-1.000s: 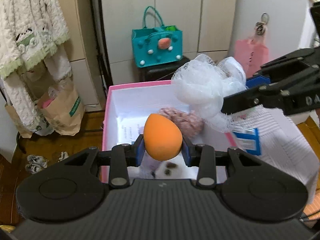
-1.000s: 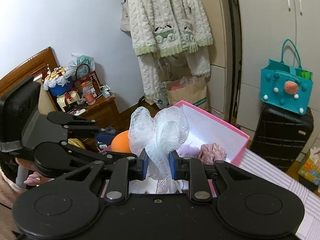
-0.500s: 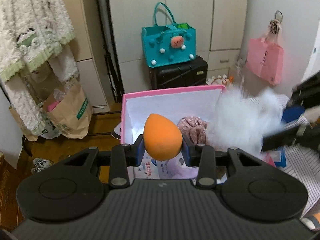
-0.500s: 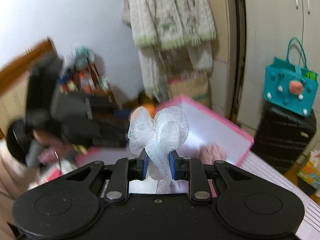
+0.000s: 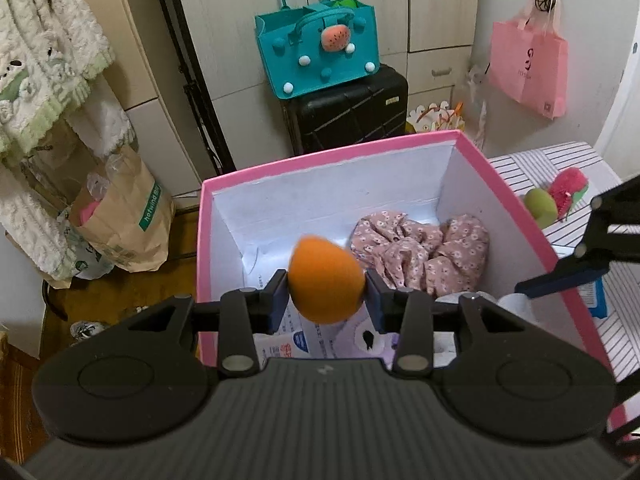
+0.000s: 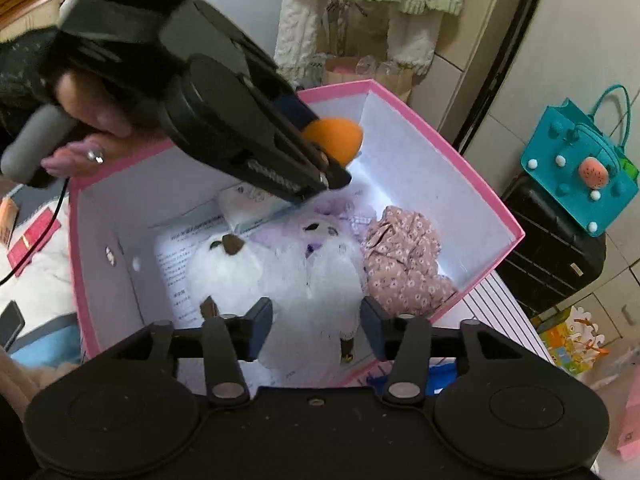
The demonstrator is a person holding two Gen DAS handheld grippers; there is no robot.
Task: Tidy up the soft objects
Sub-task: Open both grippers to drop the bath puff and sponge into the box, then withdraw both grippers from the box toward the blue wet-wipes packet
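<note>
Over the box (image 5: 520,216), my left gripper (image 5: 326,294) was loosening around the sponge (image 5: 326,282); right gripper (image 6: 316,330), jaws parting, dropped the mesh puff (image 6: 320,280). Release low, gently.

The orange sponge (image 5: 326,280) looks like matt, smooth foam. The pink box (image 5: 516,216) is stiff card with a plain white paper lining. Inside it, the floral scrunchie (image 5: 420,252) is thin crinkled cloth, and the white plush toy (image 6: 240,268) is fluffy. The teal bag (image 5: 320,56) looks like felt, the suitcase (image 5: 348,112) like hard, faintly glossy plastic, and the brown bag (image 5: 128,224) like creased paper.
</note>
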